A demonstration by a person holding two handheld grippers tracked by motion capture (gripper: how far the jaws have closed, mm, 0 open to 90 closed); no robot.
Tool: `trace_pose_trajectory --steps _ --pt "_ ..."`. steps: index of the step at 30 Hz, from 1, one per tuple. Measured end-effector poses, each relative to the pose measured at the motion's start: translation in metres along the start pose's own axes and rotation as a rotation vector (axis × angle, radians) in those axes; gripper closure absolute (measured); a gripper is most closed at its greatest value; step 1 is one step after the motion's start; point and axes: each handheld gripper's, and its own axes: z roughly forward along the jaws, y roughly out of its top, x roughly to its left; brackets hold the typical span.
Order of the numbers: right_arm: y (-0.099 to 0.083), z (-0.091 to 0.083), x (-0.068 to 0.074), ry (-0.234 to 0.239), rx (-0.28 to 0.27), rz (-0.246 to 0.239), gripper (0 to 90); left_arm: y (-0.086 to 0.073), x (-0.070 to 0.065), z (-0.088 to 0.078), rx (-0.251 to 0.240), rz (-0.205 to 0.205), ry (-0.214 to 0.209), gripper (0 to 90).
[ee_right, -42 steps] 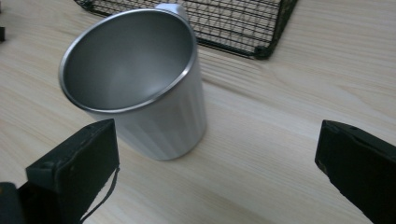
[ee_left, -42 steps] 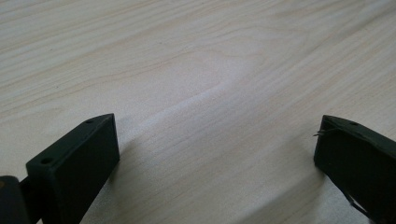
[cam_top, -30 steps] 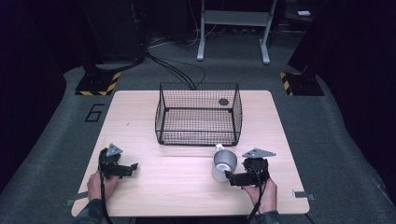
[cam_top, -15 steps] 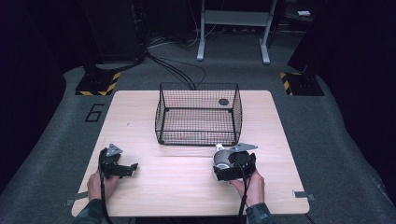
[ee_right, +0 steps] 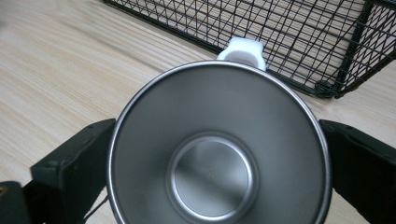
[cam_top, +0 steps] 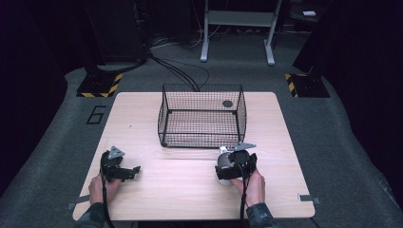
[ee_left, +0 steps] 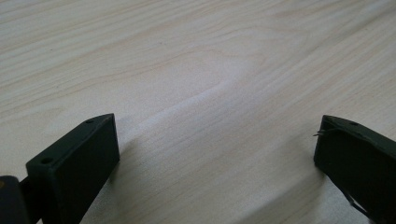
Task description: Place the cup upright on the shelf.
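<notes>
Right gripper (ee_right: 217,154) spread wide around a steel cup (ee_right: 218,149); left gripper (ee_left: 217,154) released over bare wood.

Both black jaws of the right one sit at the cup's rim, one on each side; whether they press it I cannot tell. That cup lies on the table (cam_top: 190,190) just before the wire basket (cam_top: 202,116), its white handle (ee_right: 241,51) pointing at the mesh. Left jaws stand far apart, holding nothing, well away from cup and basket.
</notes>
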Motion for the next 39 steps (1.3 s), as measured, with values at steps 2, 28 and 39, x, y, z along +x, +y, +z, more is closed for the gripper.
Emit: trace_pose_trajectory --steps 2,28,39 --pt "0.000 0.002 0.000 -0.002 0.003 -0.002 1.9 0.000 0.000 0.000 -0.003 0.000 0.004 0.0" --pt "-0.004 0.007 0.000 -0.004 0.012 -0.022 5.4 0.000 0.002 -0.001 0.014 -0.002 0.018 0.1" --pt "0.000 -0.001 -0.001 0.005 0.014 -0.039 5.5 0.001 0.002 -0.001 0.018 -0.002 0.013 0.0"
